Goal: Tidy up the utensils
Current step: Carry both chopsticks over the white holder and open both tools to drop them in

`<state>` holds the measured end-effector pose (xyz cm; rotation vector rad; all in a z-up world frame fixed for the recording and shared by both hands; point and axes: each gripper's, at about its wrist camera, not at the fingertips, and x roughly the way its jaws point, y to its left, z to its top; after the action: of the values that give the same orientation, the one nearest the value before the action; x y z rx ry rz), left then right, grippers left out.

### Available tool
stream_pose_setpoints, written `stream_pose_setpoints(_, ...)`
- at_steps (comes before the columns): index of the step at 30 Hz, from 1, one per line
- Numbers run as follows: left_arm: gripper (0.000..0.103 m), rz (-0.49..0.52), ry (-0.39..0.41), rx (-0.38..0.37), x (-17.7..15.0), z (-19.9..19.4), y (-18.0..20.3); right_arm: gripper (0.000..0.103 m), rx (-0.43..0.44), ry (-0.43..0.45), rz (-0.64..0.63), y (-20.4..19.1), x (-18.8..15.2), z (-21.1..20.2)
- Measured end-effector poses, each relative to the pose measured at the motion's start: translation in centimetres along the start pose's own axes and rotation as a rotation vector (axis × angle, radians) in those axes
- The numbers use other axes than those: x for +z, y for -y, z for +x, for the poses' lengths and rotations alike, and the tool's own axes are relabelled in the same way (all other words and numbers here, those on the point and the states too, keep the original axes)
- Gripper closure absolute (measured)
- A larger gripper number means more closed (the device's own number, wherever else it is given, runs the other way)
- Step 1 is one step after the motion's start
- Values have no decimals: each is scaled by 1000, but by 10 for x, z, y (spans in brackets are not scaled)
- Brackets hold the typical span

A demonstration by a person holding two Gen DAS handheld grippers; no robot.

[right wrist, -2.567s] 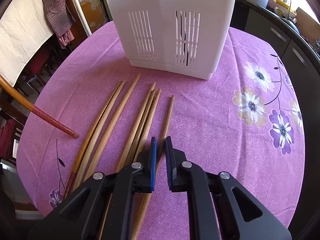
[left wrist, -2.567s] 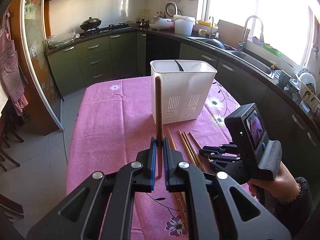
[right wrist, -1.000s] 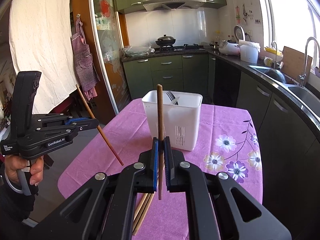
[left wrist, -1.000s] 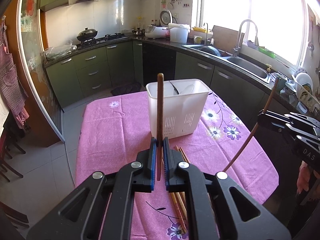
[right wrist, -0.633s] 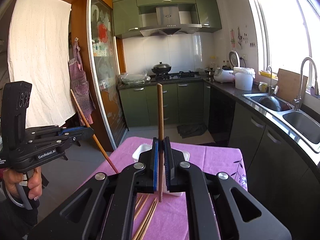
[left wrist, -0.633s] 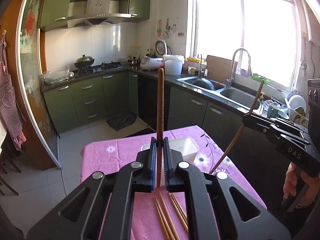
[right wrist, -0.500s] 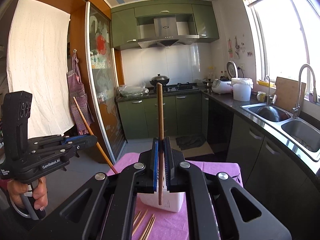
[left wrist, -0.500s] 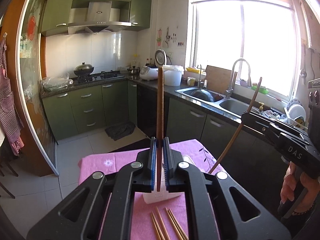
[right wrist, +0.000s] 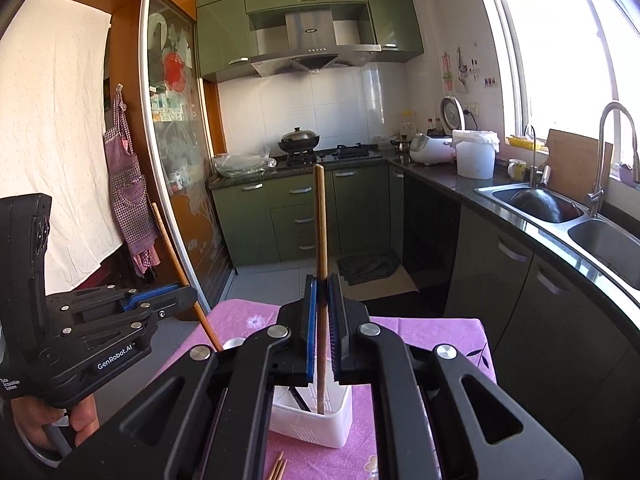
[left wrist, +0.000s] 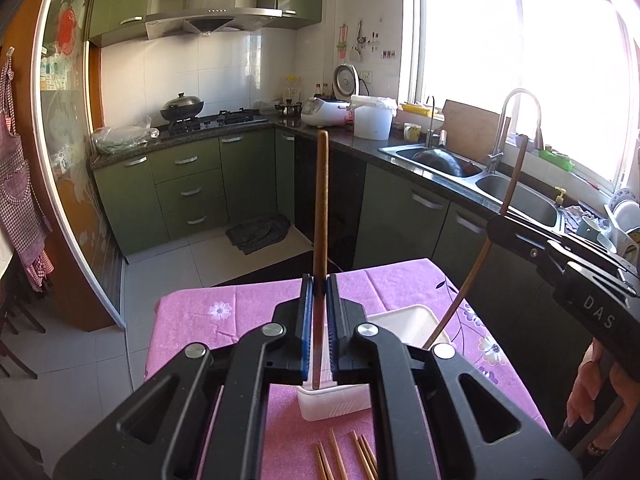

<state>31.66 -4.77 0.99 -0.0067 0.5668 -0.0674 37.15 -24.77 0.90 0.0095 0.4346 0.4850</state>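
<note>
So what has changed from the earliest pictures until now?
The right tool took one chopstick off the pink tablecloth and lifted it. Both tools rose above the white holder; the right chopstick's tip now points into it. The left tool kept its chopstick clamped throughout. Loose chopsticks remain on the cloth.

Left gripper (left wrist: 318, 332): matte black arms, blue pads, silver round screws; white "GenRobot.AI" lettering.
Right gripper (right wrist: 323, 336): same black build, blue pads, silver screws; white "DAS" lettering.
Left hand (right wrist: 60, 420): bare skin.
Right hand (left wrist: 592, 392): bare skin, beaded wristband.
</note>
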Motion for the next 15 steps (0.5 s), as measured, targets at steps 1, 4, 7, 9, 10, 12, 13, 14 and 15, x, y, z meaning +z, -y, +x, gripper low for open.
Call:
stream_pose_setpoints(1,96,3,-8,1,-4,2,0,96,2,-12,2,0,-5,5)
stream_pose_setpoints(4,95,13,-28,11,-12,8,1,96,8,-45,9,3,-14,16)
stream_pose_setpoints(7,88,25,-37,12,-17,7,3,96,10,-64,7,2,-23,20)
stream_pose_setpoints(9,85,21,-40,15,-19,3,3,96,15,-66,9,3,-24,19)
stream_pose_setpoints(10,85,20,-39,14,-18,1,2,96,15,-62,7,3,-24,17)
stream_pose_setpoints(12,85,22,-33,14,-18,-5,1,95,15,-53,1,2,-22,11)
stream_pose_setpoints(13,85,22,-30,15,-18,-9,1,95,17,-47,0,1,-21,7)
stream_pose_setpoints(14,85,22,-29,15,-19,-13,0,95,17,-39,-2,1,-21,2)
stream_pose_setpoints(15,85,22,-31,14,-19,-17,0,95,15,-31,-6,-1,-21,-5)
